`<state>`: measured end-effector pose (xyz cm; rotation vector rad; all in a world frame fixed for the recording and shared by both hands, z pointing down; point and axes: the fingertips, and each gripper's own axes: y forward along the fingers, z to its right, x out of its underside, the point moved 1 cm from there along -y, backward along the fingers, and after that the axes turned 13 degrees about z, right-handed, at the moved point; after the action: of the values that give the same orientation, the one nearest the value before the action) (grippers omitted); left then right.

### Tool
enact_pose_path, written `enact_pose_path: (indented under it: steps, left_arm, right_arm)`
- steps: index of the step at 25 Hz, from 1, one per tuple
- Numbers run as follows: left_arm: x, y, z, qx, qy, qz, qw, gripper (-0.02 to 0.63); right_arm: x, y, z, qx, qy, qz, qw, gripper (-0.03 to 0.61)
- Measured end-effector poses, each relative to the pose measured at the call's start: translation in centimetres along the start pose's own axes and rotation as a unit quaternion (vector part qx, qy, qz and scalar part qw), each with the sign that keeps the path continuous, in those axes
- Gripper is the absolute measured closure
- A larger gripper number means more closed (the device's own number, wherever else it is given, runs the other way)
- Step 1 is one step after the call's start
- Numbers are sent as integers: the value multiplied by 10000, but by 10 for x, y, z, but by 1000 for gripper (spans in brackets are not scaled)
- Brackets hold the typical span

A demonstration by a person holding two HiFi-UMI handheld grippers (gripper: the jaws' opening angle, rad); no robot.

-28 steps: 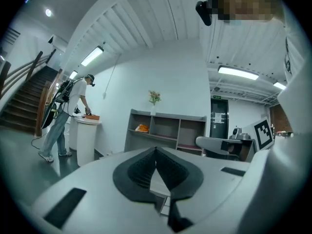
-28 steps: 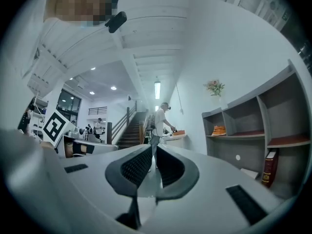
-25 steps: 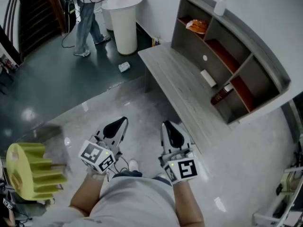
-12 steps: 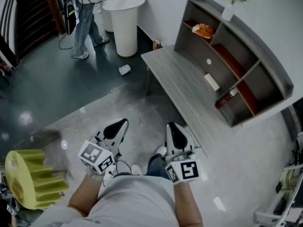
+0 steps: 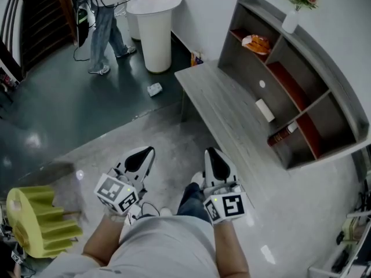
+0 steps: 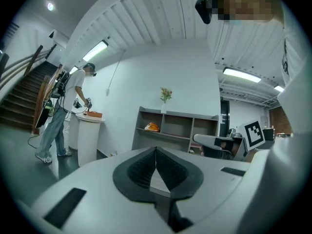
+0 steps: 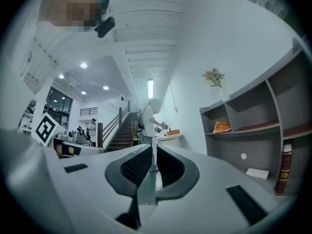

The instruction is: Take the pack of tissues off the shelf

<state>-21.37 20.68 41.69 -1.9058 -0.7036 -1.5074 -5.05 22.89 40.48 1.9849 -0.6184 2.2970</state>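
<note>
A grey shelf unit (image 5: 342,106) stands on a long grey desk (image 5: 223,106) ahead to the right. An orange soft pack (image 5: 258,42) lies in the shelf's upper left compartment, also visible as the orange pack (image 7: 222,126) and the orange pack (image 6: 151,127). A flat white pack (image 5: 265,110) lies in a lower compartment. My left gripper (image 5: 141,158) and right gripper (image 5: 215,163) are held low in front of the person, well short of the desk. Both are shut and empty, as shown at the left gripper (image 6: 156,149) and the right gripper (image 7: 152,147).
A dark bottle (image 5: 284,134) lies in the lower right compartment and a vase of flowers (image 5: 293,17) stands on top. A white round pedestal table (image 5: 155,16) with a person (image 5: 107,22) beside it is at the far left. A yellow stool (image 5: 35,219) stands near left.
The person has stepped toward the desk, so the shelf sits further right in the head view. Both grippers keep their place and stay shut.
</note>
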Motion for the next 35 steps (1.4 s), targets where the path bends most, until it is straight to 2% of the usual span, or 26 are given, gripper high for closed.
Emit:
enact_pose_path:
  steps: [10, 17, 24, 35]
  left_arm:
    - [4, 113, -47, -125, 6, -81, 9999, 597]
    - [5, 204, -55, -85, 89, -95, 9999, 595]
    - [13, 282, -53, -66, 233, -150, 9996, 594]
    - [27, 363, -40, 360, 390, -379, 9979, 592]
  right_arm:
    - [12, 91, 85, -92, 42, -84, 9999, 538]
    - [8, 130, 156, -60, 36, -102, 9999, 538]
    - [9, 153, 218, 1, 123, -100, 9999, 538]
    - [11, 161, 270, 355, 211, -78, 9991, 538]
